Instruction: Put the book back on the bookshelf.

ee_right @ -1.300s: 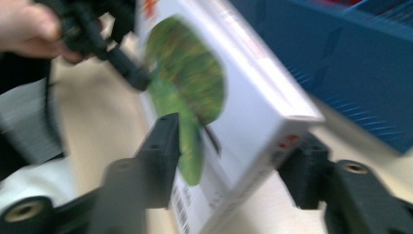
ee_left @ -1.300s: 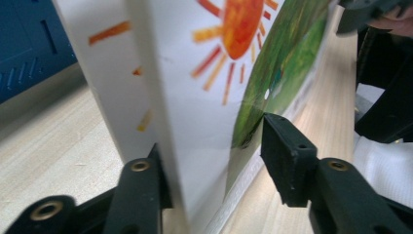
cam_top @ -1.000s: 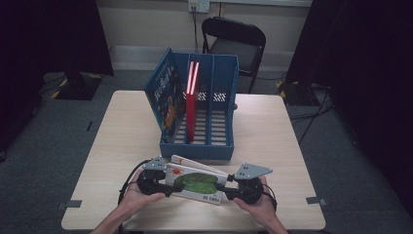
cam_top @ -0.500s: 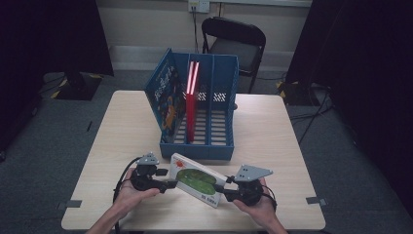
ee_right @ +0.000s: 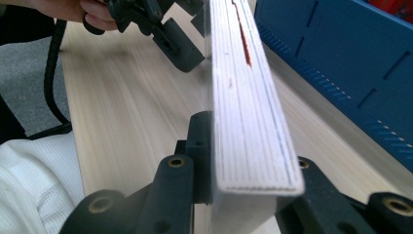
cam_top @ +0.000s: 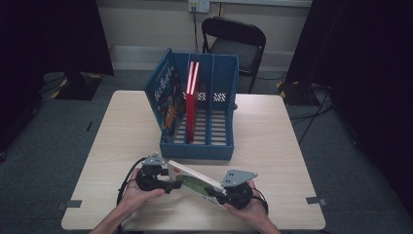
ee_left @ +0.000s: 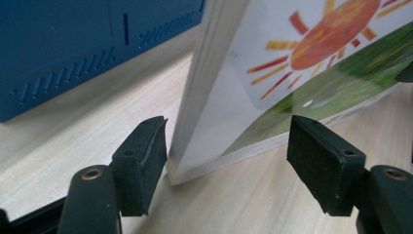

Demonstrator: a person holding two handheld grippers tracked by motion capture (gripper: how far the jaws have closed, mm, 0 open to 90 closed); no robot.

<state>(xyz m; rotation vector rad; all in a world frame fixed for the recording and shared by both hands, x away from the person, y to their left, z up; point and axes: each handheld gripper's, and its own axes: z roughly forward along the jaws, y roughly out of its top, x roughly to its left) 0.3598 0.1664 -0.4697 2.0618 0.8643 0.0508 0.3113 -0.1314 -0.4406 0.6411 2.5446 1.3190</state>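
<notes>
- Right gripper (cam_top: pixel 229 194): sitting at the near edge of the table (cam_top: pixel 292 146), in the person's right hand (cam_top: pixel 251 212); in the right gripper view its jaws are closing tight on the book (cam_top: pixel 197 183), pressing against both covers at one end.
- Book: standing tilted on its edge on the table between the two grippers, just in front of the blue rack (cam_top: pixel 204 117); the cover is showing a sun and green ground in the left gripper view (ee_left: pixel 311 63).
- Left gripper (cam_top: pixel 168 181): being held in the left hand (cam_top: pixel 139 195) at the book's other end; its jaws are standing wide apart around the book's corner, one pad (ee_left: pixel 141 161) touching or nearly touching the cover, the other well clear.
- Blue rack: standing past the book at mid-table, holding a red book (cam_top: pixel 191 102) upright in one slot and a picture book (cam_top: pixel 168 100) leaning at its left side.
- Chair (cam_top: pixel 234 44): standing beyond the far edge of the table.
</notes>
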